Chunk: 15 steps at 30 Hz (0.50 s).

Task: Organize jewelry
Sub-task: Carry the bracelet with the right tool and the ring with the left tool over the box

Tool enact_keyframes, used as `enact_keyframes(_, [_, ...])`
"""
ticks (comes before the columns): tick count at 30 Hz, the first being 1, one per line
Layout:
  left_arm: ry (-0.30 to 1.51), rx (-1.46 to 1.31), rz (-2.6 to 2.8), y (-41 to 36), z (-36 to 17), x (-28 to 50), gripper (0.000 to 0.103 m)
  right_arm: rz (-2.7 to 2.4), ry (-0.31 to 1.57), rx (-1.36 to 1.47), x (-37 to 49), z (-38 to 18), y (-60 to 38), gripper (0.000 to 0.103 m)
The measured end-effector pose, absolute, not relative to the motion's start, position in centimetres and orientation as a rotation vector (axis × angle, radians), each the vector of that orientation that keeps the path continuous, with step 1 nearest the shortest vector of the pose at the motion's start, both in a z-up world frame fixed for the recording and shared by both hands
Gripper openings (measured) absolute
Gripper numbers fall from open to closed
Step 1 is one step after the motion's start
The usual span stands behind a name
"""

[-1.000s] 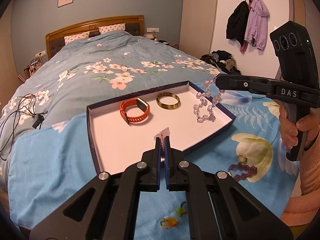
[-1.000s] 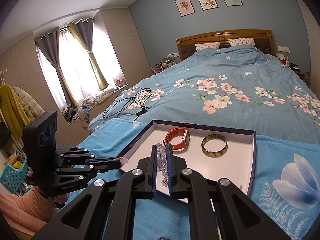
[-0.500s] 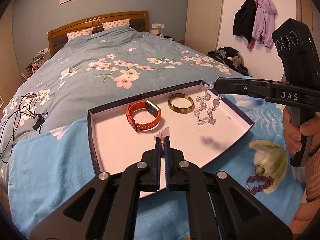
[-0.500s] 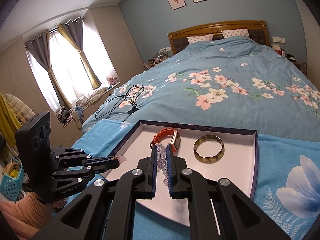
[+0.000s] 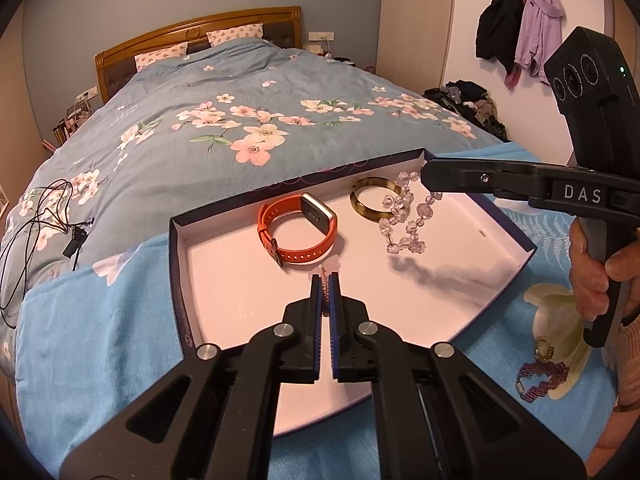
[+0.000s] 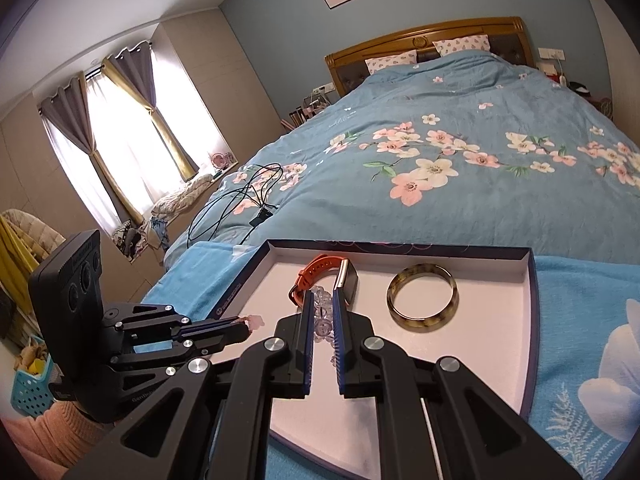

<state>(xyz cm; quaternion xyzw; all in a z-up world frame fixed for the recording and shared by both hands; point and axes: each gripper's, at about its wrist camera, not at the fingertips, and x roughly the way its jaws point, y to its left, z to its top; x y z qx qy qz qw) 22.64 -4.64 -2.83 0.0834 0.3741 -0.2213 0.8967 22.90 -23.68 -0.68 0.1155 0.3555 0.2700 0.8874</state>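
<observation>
A white tray with a dark rim (image 5: 173,264) lies on the blue bedspread. In it are an orange watch (image 5: 298,234) and an amber bangle (image 5: 374,202). My left gripper (image 5: 326,280) is shut on a thin beaded chain with a small pink flower (image 5: 333,266), over the tray's near part. My right gripper (image 5: 426,178) reaches in from the right, shut on a clear bead bracelet (image 5: 404,222) that hangs just above the tray beside the bangle. In the right wrist view the right gripper (image 6: 321,300) pinches the clear beads (image 6: 322,318) in front of the watch (image 6: 320,272). The left gripper (image 6: 246,325) is at the tray's left edge.
A purple bead bracelet (image 5: 542,374) and a small gold piece (image 5: 544,347) lie on the bedspread right of the tray. Black cables (image 5: 36,216) sprawl on the quilt to the left. A blue basket (image 6: 28,386) stands on the floor. A hand (image 5: 596,280) holds the right gripper's handle.
Both grippers have moved forward and down over the tray. The hanging clear bracelet has shifted left from the tray's right side to beside the bangle. Both stay shut on their pieces.
</observation>
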Motion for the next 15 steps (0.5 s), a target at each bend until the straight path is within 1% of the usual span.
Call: enact_keyframes(15, [0.842, 0.195, -0.432, -5.6, -4.9, 25.2, 0.003, 0.491, 0.806, 0.267, 24.6, -2.9, -25.1, 0.007])
